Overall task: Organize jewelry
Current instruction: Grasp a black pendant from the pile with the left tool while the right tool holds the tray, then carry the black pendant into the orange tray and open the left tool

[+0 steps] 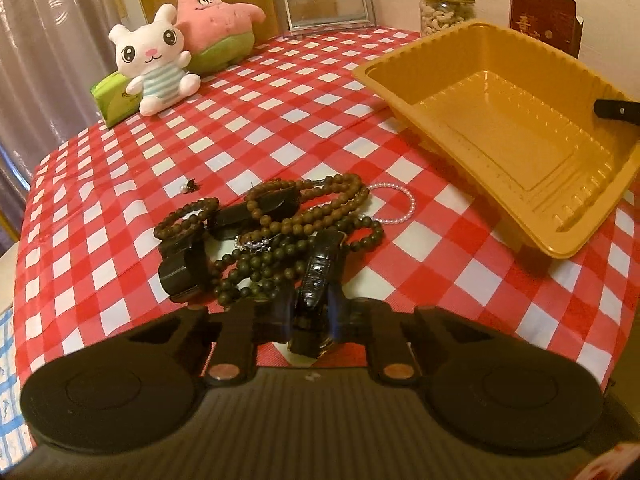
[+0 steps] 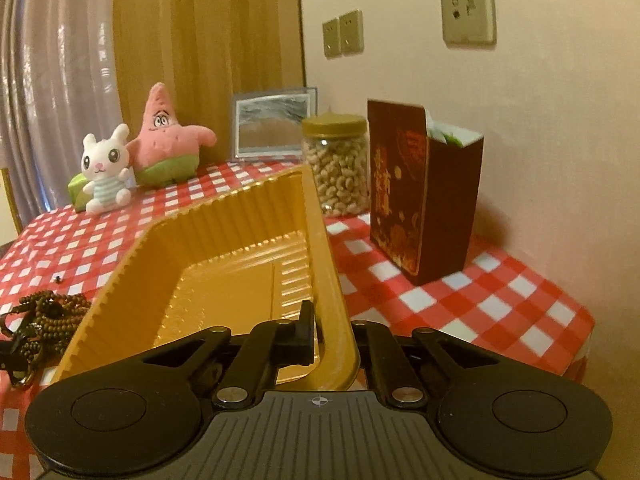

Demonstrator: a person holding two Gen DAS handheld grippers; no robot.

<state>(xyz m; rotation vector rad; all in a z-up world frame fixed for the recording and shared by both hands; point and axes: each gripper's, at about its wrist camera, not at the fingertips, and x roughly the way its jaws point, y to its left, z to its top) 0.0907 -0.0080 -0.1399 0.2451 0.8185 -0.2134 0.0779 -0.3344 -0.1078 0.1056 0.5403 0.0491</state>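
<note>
Left wrist view only: left gripper point(image 1: 314, 320) clamped on a black leather strap point(image 1: 320, 268) at the near edge of the jewelry pile point(image 1: 276, 224) of wooden bead strands, mid-table point(image 1: 120, 208). Pearl bracelet point(image 1: 394, 204) beside the pile.

Right wrist view only: right gripper point(image 2: 332, 336) closed on the near rim of the gold tray point(image 2: 224, 236), tilted, right of the pile.

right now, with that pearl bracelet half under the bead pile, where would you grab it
Take the pearl bracelet on its free arc nearest the gold tray, coming from above on the tray side. That loop lies flat and bare on the tablecloth; its other end runs under the brown beads.
</note>
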